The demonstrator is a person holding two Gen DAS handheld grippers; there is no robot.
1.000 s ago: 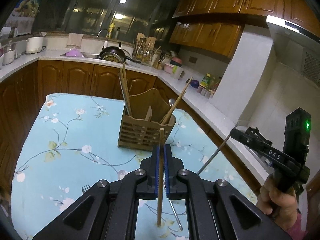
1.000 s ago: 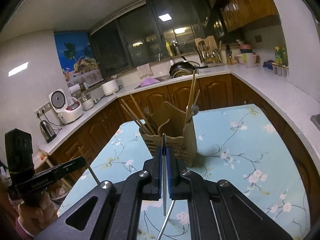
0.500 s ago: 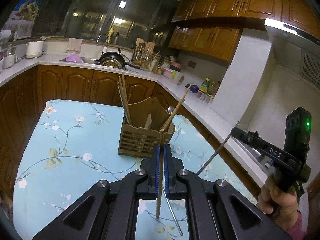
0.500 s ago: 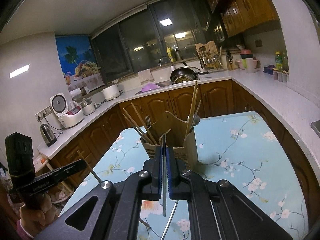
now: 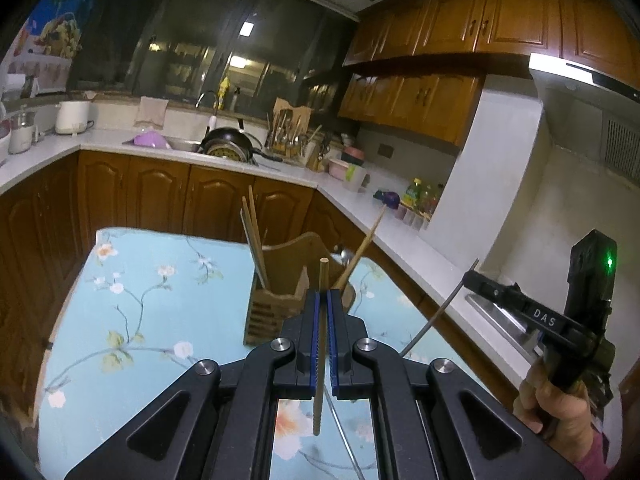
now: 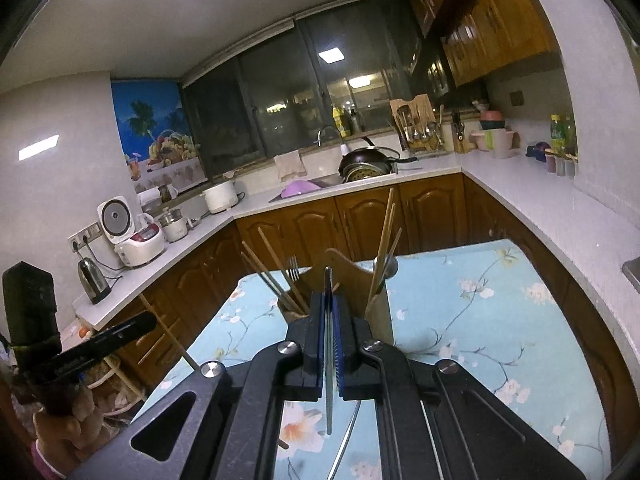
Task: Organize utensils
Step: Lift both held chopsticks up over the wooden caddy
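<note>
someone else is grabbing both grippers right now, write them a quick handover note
Left gripper: shut on a wooden chopstick, upright between the pads.
Right gripper: shut on a thin metal chopstick, also upright.
Wooden holder stands on the floral tablecloth, just beyond both grippers.
Done: wooden chopsticks, a fork and a spoon already stand in it.
Left: drop both held chopsticks into the holder. Another thin metal piece seems to lie on the cloth below the grippers.

A wooden utensil holder [image 5: 280, 312] stands on the floral-clothed table [image 5: 140, 320].
</note>
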